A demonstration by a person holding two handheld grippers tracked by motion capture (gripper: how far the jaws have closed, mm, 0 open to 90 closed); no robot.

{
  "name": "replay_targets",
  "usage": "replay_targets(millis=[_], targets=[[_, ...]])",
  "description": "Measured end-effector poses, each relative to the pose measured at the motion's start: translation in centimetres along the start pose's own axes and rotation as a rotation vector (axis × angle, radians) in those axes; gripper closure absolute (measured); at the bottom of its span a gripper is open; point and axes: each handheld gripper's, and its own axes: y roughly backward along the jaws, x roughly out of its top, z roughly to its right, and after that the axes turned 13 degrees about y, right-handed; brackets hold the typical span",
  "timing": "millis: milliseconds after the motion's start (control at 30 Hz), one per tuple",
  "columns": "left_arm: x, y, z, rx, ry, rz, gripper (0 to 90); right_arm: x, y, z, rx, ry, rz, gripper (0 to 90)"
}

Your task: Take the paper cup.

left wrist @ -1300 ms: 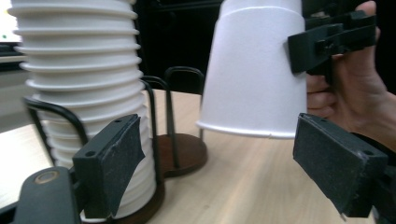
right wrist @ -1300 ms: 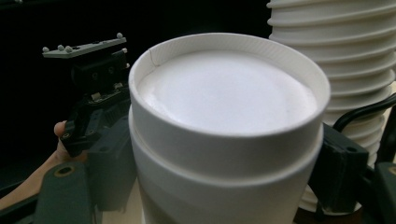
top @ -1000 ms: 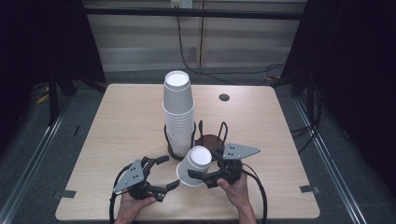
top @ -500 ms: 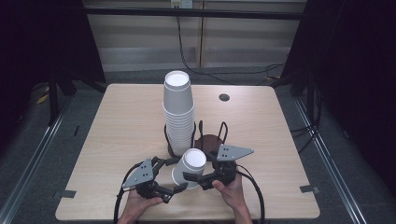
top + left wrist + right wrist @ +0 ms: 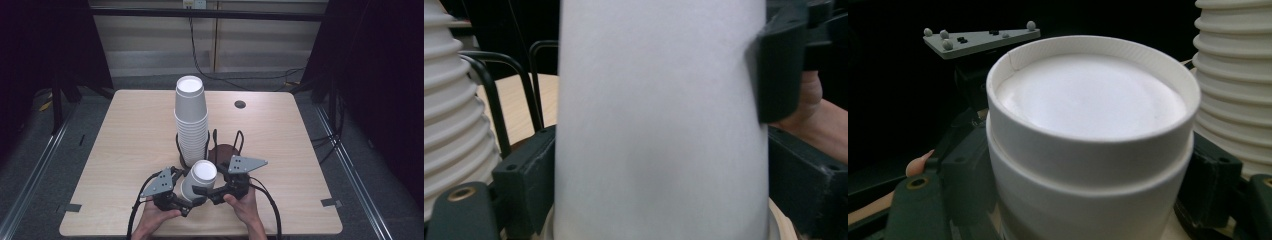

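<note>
No legible text, label, brand, number or sign appears in any view. The white paper cup (image 5: 199, 179) and the tall stack of white paper cups (image 5: 190, 117) carry plain, unprinted surfaces.

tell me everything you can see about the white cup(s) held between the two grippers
The held cups are white, matte, paper-like and upside down, closed bases up and tilted slightly. The right gripper view shows two nested, one rim-like step below the recessed top base. The left gripper and right gripper each clamp the tapered wall from opposite sides. They sit near the table's front edge, just in front of the tall cup stack in its wire holder.
</note>
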Motion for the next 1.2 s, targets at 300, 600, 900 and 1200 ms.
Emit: replay_targets(millis=[300,600,900,1200], targets=[[0.6,-0.1,-0.1,0.004,0.003,-0.038,16.8,-0.2,0.2,0.1,-0.021,-0.008,0.01,19.3],[0.6,0.2,-0.5,0.005,0.011,-0.055,17.7,-0.1,0.1,0.1,-0.051,-0.014,0.013,13.3],[0.8,1.0,-0.3,0.039,-0.016,-0.094,17.5,0.2,0.9,0.1,-0.06,-0.007,0.039,12.5],[1.3,1.8,-0.8,0.053,-0.015,-0.143,17.6,0.2,2.3,0.3,-0.077,-0.009,0.006,12.4]])
